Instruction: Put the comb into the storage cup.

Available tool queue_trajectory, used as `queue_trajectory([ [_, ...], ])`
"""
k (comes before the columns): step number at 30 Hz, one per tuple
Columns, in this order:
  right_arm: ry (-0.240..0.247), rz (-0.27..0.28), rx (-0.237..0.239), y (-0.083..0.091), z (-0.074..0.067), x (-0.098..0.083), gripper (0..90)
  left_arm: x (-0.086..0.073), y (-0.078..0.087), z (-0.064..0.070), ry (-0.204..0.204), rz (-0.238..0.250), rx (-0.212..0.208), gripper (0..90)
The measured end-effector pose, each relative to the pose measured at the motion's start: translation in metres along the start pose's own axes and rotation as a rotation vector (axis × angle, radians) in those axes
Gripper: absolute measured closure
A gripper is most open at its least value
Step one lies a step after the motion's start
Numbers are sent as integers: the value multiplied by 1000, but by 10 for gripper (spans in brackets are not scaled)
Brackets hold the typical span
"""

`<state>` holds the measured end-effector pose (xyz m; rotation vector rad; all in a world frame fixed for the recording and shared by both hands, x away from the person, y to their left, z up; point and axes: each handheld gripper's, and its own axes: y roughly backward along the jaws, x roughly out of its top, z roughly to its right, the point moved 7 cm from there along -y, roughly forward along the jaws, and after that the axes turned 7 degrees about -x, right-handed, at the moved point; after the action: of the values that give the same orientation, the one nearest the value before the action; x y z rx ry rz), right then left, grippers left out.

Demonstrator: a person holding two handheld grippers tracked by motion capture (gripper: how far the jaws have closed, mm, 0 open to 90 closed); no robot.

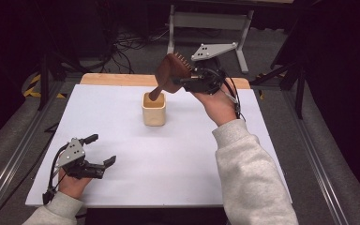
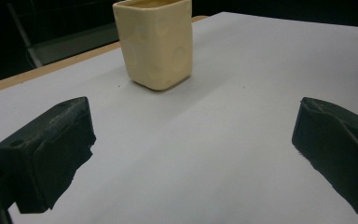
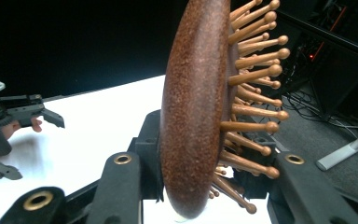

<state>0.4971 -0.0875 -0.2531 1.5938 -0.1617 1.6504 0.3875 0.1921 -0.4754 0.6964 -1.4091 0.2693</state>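
Nearest us, our left gripper [image 1: 102, 151] rests released on the white bench [image 1: 122, 122], while our right gripper [image 1: 186, 78] clenches the brown wooden-bristled hairbrush [image 1: 171, 70], handle tip just entering the cream square cup [image 1: 153, 109], lowering and release remaining.

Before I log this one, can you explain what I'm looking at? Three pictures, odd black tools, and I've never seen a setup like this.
There is no robot: a person holds a hand-held claw in each hand at a white table. The high view looks down from above the person's side. The other two come from cameras riding on each claw, looking along its black jaws.

On the table stands one cream cup, seen closer in the left gripper view.

The right claw is shut on the head of a brown wooden hairbrush, held tilted with its handle end dipping into the cup. The right gripper view shows the brush's back and pins between the jaws.

The left claw rests open near the table's front left, holding nothing.
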Motion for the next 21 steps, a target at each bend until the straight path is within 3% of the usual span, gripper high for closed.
queue_trajectory([
  [13, -12, -30, -6, -16, 6, -7, 597, 0, 0, 0, 0, -2, -3, 2],
  [21, -24, -57, 6, -35, 6, -12, 596, 0, 0, 0, 2, 3, -3, 2],
])
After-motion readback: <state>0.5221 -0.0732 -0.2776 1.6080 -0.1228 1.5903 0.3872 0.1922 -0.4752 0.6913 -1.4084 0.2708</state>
